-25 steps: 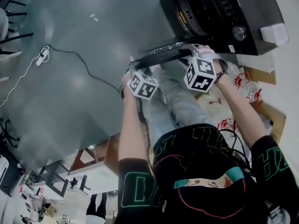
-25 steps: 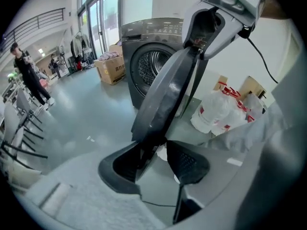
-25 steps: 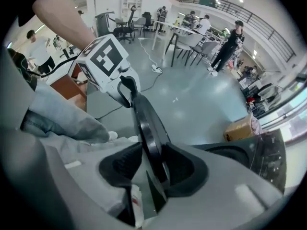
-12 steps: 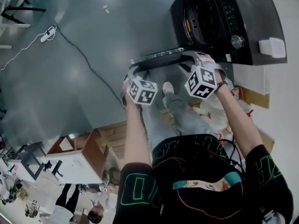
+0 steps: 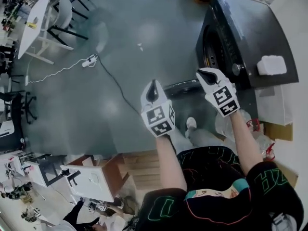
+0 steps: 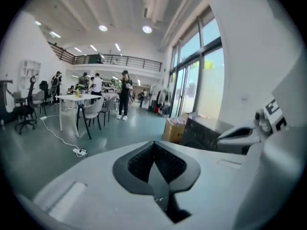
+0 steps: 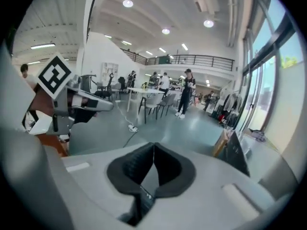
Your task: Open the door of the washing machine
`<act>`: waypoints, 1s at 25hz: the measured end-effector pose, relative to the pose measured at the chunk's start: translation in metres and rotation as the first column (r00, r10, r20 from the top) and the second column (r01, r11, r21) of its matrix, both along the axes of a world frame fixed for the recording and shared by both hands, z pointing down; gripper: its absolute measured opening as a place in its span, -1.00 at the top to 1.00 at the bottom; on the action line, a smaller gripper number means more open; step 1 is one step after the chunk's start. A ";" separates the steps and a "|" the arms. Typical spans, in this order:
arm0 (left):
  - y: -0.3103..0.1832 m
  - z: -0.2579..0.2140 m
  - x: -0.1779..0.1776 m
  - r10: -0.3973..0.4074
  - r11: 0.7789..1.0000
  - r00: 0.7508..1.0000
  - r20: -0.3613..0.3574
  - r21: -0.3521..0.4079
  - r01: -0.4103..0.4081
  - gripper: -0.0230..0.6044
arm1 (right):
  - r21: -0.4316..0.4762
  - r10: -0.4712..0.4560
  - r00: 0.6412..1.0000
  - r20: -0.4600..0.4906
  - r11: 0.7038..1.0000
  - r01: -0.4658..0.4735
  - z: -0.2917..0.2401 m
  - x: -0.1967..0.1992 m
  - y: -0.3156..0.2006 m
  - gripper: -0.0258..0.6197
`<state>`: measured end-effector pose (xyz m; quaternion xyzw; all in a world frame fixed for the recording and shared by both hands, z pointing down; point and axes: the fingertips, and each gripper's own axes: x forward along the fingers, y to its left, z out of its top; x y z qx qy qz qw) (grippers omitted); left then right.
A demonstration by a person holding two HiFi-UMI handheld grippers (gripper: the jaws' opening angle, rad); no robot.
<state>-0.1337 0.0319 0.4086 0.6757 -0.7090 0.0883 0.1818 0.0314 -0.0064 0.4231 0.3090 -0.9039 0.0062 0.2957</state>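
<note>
We count two grippers, both raised in the air and holding nothing. The left gripper point(image 6: 154, 144) has its jaws pressed together, pad against pad. The right gripper point(image 7: 153, 145) is closing, its pads meeting at the tips with nothing between them. In the head view the right one sits at about 2 o'clock of the left one, and they are apart.

There is one washing machine point(image 5: 250, 32), black, at 2 o'clock in the head view, up and to the right of the right gripper. Its one door point(image 5: 180, 86) stands open. We see it edge-on as a dark bar jutting from the machine's front toward 9 o'clock, lying between the two grippers and below them. The round drum mouth point(image 5: 211, 47) is uncovered, but the inside is dark, so we cannot tell what it holds. On the machine we count one round knob point(image 5: 236, 69) and, on the top at 3 o'clock of that knob, one white block point(image 5: 272, 65).

On the grey floor at 10 o'clock of the left gripper lies one power strip point(image 5: 89, 60) with its cable. One white table point(image 5: 36, 13) stands at 10 o'clock in the head view, with chairs beside it. In the left gripper view one cardboard box point(image 6: 175, 128) stands just beside the machine, at 9 o'clock of it. We cannot make out its contents.
</note>
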 end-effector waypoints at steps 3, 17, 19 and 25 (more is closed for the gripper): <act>-0.010 -0.059 0.024 -0.026 0.992 1.000 -0.012 0.124 0.028 0.89 | 0.062 0.048 0.993 0.110 0.997 -0.055 -0.051 0.013 -0.011 0.91; -0.027 -0.191 0.043 -0.109 0.946 0.951 0.291 0.325 0.009 0.89 | 0.194 0.196 0.891 0.409 0.936 -0.294 -0.183 0.075 -0.048 0.91; -0.030 -0.203 0.045 -0.118 0.936 0.946 0.303 0.352 0.004 0.89 | 0.204 0.201 0.884 0.421 0.929 -0.308 -0.192 0.081 -0.052 0.91; -0.038 -0.215 0.042 -0.148 0.925 0.939 0.309 0.379 0.022 0.89 | 0.225 0.201 0.874 0.442 0.919 -0.325 -0.207 0.091 -0.066 0.91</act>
